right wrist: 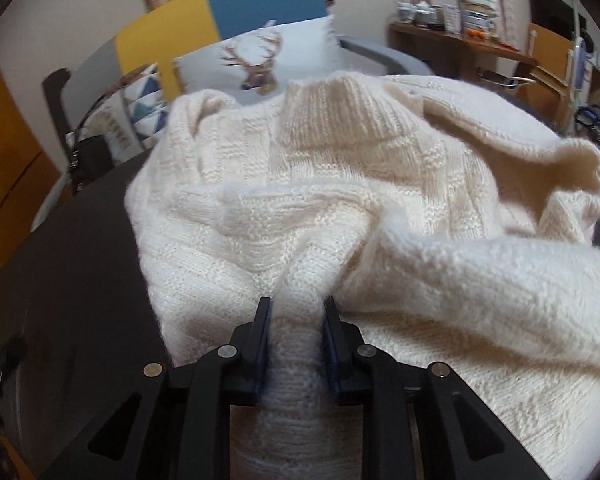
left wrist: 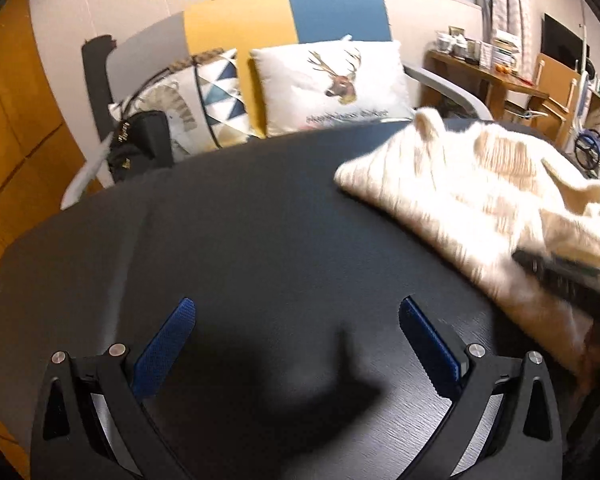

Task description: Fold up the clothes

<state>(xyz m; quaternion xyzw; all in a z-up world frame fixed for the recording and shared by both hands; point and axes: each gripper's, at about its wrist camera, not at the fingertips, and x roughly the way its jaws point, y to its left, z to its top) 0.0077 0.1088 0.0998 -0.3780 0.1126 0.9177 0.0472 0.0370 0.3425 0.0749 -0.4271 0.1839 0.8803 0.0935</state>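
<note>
Overall, the dark table [left wrist: 260,220] is the largest surface; its far edge runs just ahead of a sofa [left wrist: 284,20] w/ a deer cushion [left wrist: 332,84] and a triangle-pattern cushion [left wrist: 216,92]. No bins or boxes show on the table itself. A black bag [left wrist: 144,144] sits off the table's far-left edge, ahead-left of the left claw; contents can't be told.

Cream knit sweater [right wrist: 340,208] lies crumpled on the table, filling nearly all the space ahead of the right claw [right wrist: 296,304]; ribbed collar [right wrist: 348,112] stands up at the far side, a thick fold crosses to the claw's right. Seen from the left claw [left wrist: 296,308], the same sweater [left wrist: 472,200] is ahead-right, blurred, reaching near the table's far-right edge.

Right claw: jaws narrowed onto a bunched ridge of knit, pads pressing it from both sides, so fabric is held.

Left claw: jaws spread wide, nothing between them, hovering over bare tabletop. Open room: broad bare area ahead and left of this claw, out to the table's left edge.

Wooden side desk [left wrist: 484,76] w/ small clutter stands beyond, far right.
</note>
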